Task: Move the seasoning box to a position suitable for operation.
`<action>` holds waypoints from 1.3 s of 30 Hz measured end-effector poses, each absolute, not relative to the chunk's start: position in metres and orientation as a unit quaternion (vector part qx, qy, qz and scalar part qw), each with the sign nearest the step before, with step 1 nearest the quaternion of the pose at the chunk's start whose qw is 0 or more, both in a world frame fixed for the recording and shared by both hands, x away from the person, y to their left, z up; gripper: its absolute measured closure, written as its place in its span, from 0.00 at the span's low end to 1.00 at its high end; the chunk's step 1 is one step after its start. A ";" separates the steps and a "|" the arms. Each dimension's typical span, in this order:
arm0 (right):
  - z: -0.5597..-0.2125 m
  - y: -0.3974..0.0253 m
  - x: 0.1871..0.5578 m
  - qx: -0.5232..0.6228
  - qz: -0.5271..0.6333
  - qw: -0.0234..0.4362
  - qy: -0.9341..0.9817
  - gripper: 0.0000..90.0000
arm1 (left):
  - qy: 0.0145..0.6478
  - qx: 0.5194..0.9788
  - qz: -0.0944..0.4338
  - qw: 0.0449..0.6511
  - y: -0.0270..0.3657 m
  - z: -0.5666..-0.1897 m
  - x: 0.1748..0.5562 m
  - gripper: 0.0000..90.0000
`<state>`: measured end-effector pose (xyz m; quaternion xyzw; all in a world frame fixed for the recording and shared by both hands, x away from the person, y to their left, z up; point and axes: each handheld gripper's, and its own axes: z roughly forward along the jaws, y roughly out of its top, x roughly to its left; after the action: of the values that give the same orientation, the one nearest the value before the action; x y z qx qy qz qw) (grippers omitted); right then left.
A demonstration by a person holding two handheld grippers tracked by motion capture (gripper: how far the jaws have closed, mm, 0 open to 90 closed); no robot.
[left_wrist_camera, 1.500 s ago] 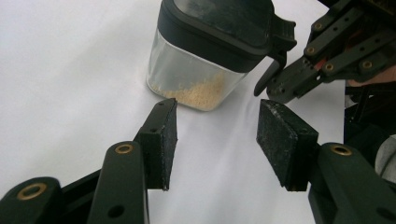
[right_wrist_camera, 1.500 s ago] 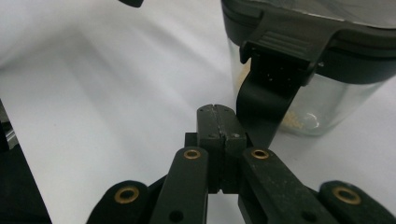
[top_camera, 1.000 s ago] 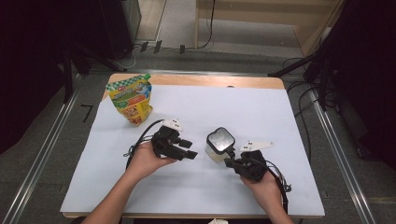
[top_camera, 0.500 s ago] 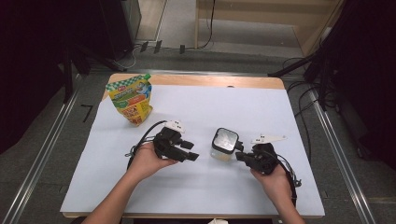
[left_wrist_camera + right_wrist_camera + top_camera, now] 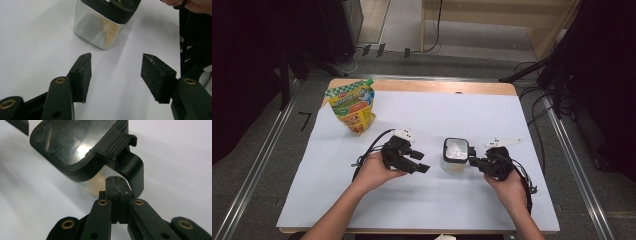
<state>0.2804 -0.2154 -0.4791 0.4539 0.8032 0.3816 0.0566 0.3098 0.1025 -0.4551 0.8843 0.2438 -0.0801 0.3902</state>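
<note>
A clear square container (image 5: 456,154) with a black lid stands on the white table sheet (image 5: 462,115), a little tan powder inside it (image 5: 110,30). My left gripper (image 5: 419,162) lies to its left, open and empty, jaws pointing at the container (image 5: 100,30) a short way off. My right gripper (image 5: 473,161) is shut, its tips (image 5: 115,179) against the container's right side just under the lid's black clasp (image 5: 120,142). Nothing shows between its jaws.
A yellow and green stand-up pouch (image 5: 351,106) stands at the back left of the sheet. The table's wooden edge (image 5: 437,86) runs along the back. Cables trail from both grippers. Metal rails flank the table.
My right hand and gripper have shifted to the right, and the container has moved slightly right with them. The left gripper has hardly moved and stays open.
</note>
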 end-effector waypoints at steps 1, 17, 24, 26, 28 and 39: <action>-0.477 -0.217 0.279 0.453 0.379 0.059 0.805 1.00 | 0.242 0.884 -0.080 0.391 0.103 -0.454 0.310 0.46; -0.465 -0.236 0.279 0.460 0.385 0.062 0.797 1.00 | 0.218 0.889 -0.095 0.391 0.089 -0.447 0.324 0.42; -0.464 -0.236 0.280 0.462 0.386 0.052 0.796 1.00 | 0.205 0.890 -0.099 0.395 0.079 -0.447 0.333 0.35; -0.463 -0.235 0.279 0.456 0.389 0.049 0.799 1.00 | 0.204 0.891 -0.100 0.394 0.077 -0.448 0.336 0.34; -0.463 -0.231 0.277 0.447 0.386 0.050 0.805 1.00 | 0.202 0.892 -0.095 0.394 0.075 -0.448 0.339 0.33; -0.469 -0.231 0.286 0.448 0.381 0.049 0.807 1.00 | 0.187 0.893 -0.092 0.399 0.058 -0.449 0.346 0.28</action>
<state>0.2860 -0.2314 -0.4692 0.4485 0.8068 0.3814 0.0490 0.3464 0.0578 -0.4495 0.8932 0.1869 -0.0916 0.3986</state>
